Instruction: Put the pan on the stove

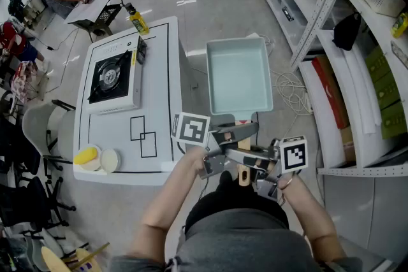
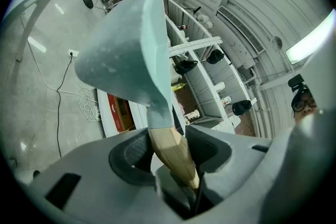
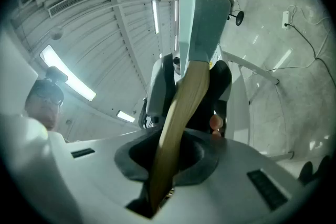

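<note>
Where left hand-held gripper (image 2: 169, 136), right hand-held gripper (image 3: 176, 152) clamp, pan handle (image 1: 244, 176) mostly hidden

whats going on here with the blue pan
A person holds the light blue pan by its wooden handle, with the left gripper and the right gripper both clamped on it. The pan is in the air, to the right of the white table. The stove on that table has no pan on it yet.
</note>
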The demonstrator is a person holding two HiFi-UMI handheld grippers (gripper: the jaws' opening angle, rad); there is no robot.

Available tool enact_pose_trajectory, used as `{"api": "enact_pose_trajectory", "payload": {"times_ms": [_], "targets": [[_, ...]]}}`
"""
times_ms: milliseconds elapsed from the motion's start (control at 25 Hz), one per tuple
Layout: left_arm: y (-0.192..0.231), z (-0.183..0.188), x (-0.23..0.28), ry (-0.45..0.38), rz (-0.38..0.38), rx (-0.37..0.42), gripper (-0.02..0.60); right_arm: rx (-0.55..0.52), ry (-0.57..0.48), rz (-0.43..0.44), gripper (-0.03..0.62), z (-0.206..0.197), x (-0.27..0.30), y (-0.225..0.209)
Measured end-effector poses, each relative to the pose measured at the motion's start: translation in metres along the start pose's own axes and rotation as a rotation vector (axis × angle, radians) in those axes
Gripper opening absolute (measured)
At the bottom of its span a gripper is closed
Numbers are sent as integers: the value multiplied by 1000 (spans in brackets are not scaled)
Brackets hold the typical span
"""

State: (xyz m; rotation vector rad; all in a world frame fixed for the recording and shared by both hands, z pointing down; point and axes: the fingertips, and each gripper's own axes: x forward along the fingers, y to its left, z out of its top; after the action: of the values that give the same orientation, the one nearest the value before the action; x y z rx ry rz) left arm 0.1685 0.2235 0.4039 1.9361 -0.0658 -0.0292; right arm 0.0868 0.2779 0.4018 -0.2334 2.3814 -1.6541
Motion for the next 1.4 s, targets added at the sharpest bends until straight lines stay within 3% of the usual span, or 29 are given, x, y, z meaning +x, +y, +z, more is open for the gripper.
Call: {"api": "enact_pose_trajectory", "payload": {"times_ms": [520,960,1160,1400], "targets": [[-1,8,4,-19,6,-6,176,-56,34,-1,72,8,-3,2],[-5,17,20,-44,-12,-18,176,-38,58,40,89,21,-15,6],[-4,17,27,-46,23,-13,178,-59,71,42,91,24,-24,8],[-7,20,31,-54,31,39,180,-97,89,42,92,26,-27,12]]}}
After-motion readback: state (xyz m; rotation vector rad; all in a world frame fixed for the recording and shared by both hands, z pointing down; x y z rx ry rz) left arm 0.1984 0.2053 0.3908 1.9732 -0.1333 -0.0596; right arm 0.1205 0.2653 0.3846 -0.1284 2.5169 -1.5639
